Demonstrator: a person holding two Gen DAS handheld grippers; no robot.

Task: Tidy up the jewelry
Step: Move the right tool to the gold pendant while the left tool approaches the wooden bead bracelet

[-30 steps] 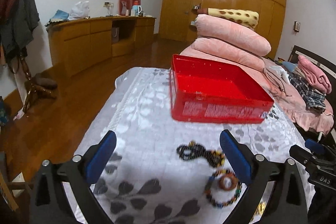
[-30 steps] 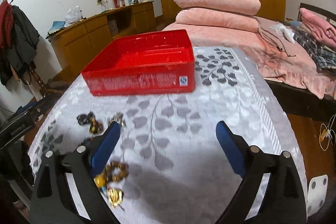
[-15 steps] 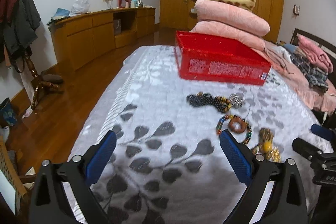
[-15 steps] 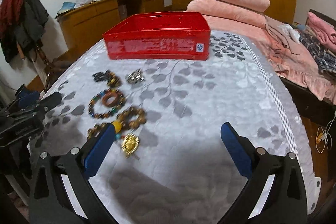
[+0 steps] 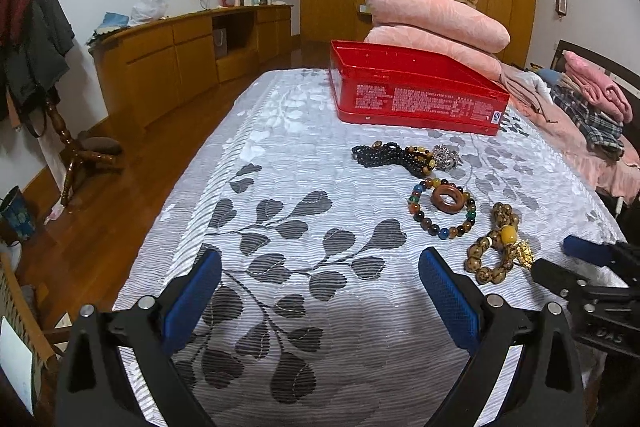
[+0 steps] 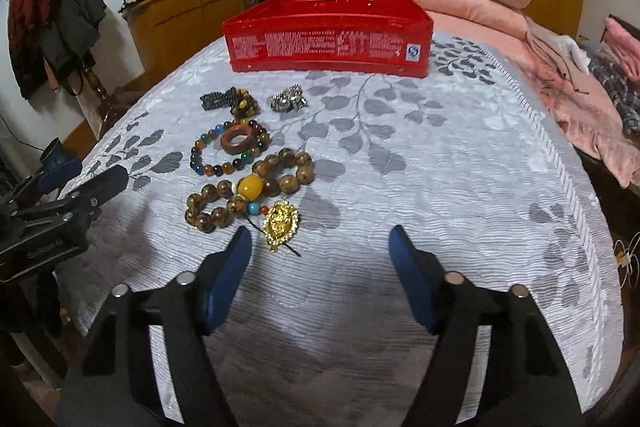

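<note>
Both tools have pulled back from the red box [image 6: 328,39]; right tool [image 6: 320,251] and left tool [image 5: 320,283] gape wide, empty. The gold pendant [image 6: 280,223] lies just ahead-left of the right tool, likely first pick.

Left gripper [image 5: 320,281]: jaws spread wide, nothing between them, blue pads [image 5: 450,301] facing each other, black finger arms angled inward from frame bottom. Pointing forward and slightly down, held low.

Right gripper [image 6: 320,255]: jaws likewise apart, gap bare, blue pads [image 6: 408,275] on black arms, tilted slightly downward.

Each gripper shows in other's view: right one at right edge of left view [image 5: 588,267], left one at left edge of right view [image 6: 72,183]. Side by side, apart, not touching.
</note>
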